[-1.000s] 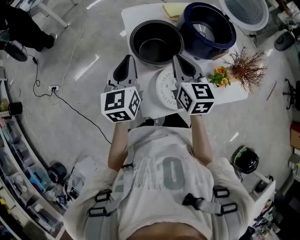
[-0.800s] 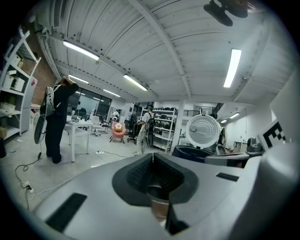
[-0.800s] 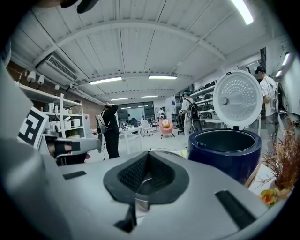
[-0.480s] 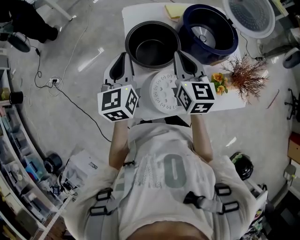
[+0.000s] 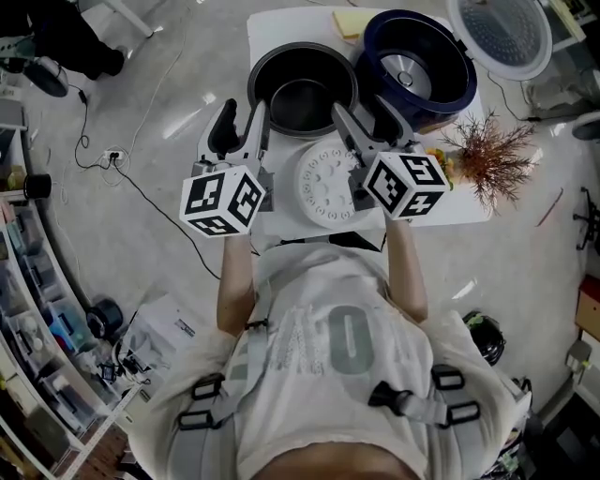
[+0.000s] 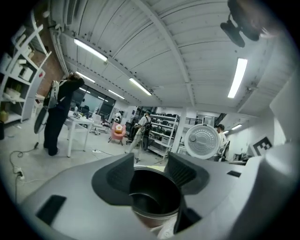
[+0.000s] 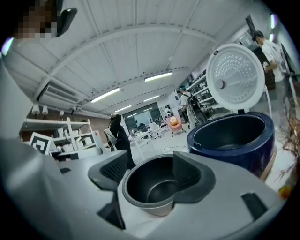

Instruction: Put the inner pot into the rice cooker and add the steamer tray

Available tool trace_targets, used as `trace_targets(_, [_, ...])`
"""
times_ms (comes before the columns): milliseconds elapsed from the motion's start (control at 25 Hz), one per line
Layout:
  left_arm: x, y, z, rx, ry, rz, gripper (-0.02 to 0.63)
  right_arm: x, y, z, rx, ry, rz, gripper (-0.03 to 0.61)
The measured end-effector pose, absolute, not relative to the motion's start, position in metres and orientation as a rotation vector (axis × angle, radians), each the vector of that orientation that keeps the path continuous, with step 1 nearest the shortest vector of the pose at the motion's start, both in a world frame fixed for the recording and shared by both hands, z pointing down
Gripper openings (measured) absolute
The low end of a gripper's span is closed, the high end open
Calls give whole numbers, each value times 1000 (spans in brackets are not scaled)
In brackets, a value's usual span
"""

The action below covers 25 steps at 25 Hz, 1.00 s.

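The dark inner pot point(image 5: 302, 89) stands empty on the white table point(image 5: 272, 211), left of the dark blue rice cooker point(image 5: 415, 56), whose white lid point(image 5: 497, 33) is raised. The white perforated steamer tray point(image 5: 328, 183) lies flat in front of the pot, between my hands. My left gripper point(image 5: 240, 127) is at the pot's left rim, my right gripper point(image 5: 367, 120) at its right rim; both are opening and their pads press on nothing. The pot point(image 6: 154, 197) fills the gap of the left gripper point(image 6: 152, 176) in its own view. The right gripper point(image 7: 152, 171) frames the pot point(image 7: 157, 185), with the cooker point(image 7: 234, 136) beyond.
A dried plant with orange flowers point(image 5: 483, 141) lies at the table's right end. A yellow pad point(image 5: 349, 21) sits at the far edge. A cable point(image 5: 141, 202) runs over the floor at left, beside shelving point(image 5: 37, 309). A person point(image 6: 58, 112) stands far off.
Both grippers were shut and now have their jaws spread. Both have edged forward toward the pot, and their marker cubes have rolled a little.
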State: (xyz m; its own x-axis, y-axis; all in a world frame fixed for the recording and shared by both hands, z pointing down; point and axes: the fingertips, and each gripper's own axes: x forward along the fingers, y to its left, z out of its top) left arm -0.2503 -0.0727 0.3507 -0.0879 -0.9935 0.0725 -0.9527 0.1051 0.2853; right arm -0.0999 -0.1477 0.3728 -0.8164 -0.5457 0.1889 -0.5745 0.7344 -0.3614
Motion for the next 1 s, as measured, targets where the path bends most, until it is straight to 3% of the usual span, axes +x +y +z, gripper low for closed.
trace_targets(40, [-250, -75, 350, 1947, -2097, -277, 228, -97, -150, 374, 934, -2865, 706, 302])
trace_targets(160, [-254, -76, 354, 1910, -2021, -376, 272, -87, -157, 380, 983, -2852, 867, 302])
trace_targets(840, [-282, -110, 454, 1537, -1618, -710, 272, -80, -194, 463, 1054, -2667, 1480, 260])
trace_targets(1000, [-289, -109, 462, 1497, -1587, -756, 230, -82, -199, 478, 1075, -2611, 1600, 244])
